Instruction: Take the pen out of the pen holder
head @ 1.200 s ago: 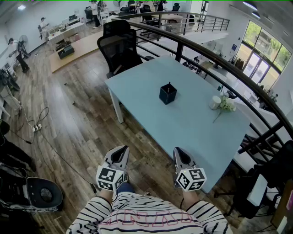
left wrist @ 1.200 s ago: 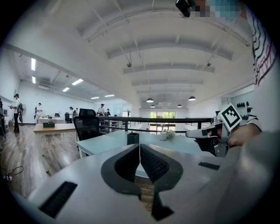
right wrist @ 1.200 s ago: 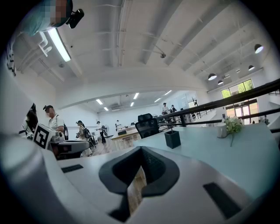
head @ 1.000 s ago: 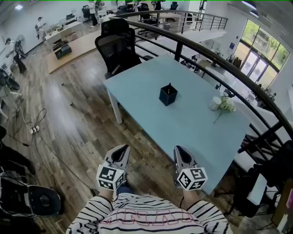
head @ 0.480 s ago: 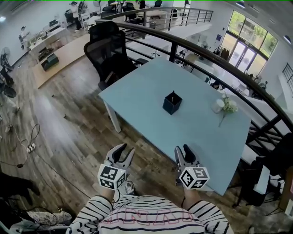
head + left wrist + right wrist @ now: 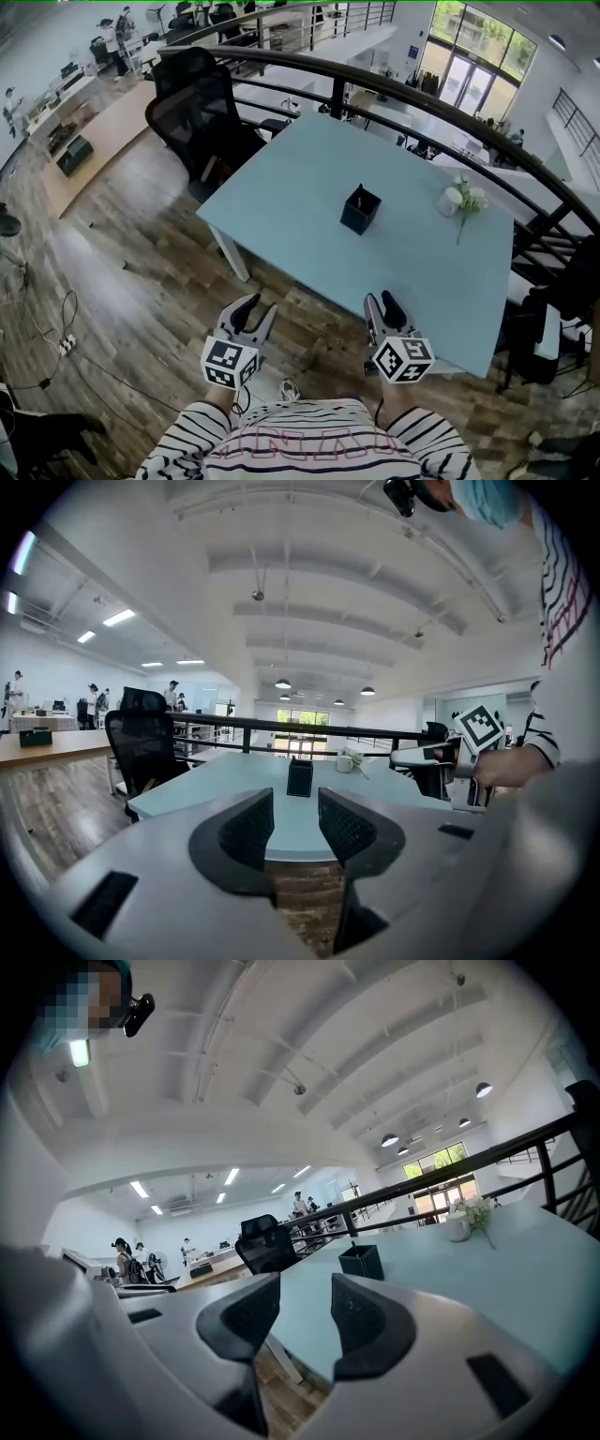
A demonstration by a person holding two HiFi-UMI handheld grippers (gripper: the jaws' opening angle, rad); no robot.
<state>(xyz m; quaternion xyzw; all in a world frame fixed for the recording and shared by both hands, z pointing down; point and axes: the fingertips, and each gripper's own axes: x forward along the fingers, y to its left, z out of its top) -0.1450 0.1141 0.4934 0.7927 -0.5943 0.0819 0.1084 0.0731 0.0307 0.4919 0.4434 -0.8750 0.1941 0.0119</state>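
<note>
A dark square pen holder (image 6: 360,209) stands near the middle of the light blue table (image 6: 291,197), with a thin pen (image 6: 358,194) poking out of its top. My left gripper (image 6: 258,309) is open and empty over the wooden floor, short of the table's near edge. My right gripper (image 6: 382,302) is also open and empty, right at that edge. The left gripper view shows the pen holder (image 6: 300,778) far off, above the open jaws (image 6: 295,827). In the right gripper view the holder (image 6: 362,1261) sits beyond the open gripper (image 6: 306,1312).
A white cup (image 6: 454,198) with a flower sprig (image 6: 472,202) stands at the table's far right. A black office chair (image 6: 197,103) is at the table's left end. A dark railing (image 6: 422,103) runs behind the table. Several people stand far off.
Both grippers have gone from shut to open. The person has moved along the floor, so the table and pen holder have shifted right in the head view.
</note>
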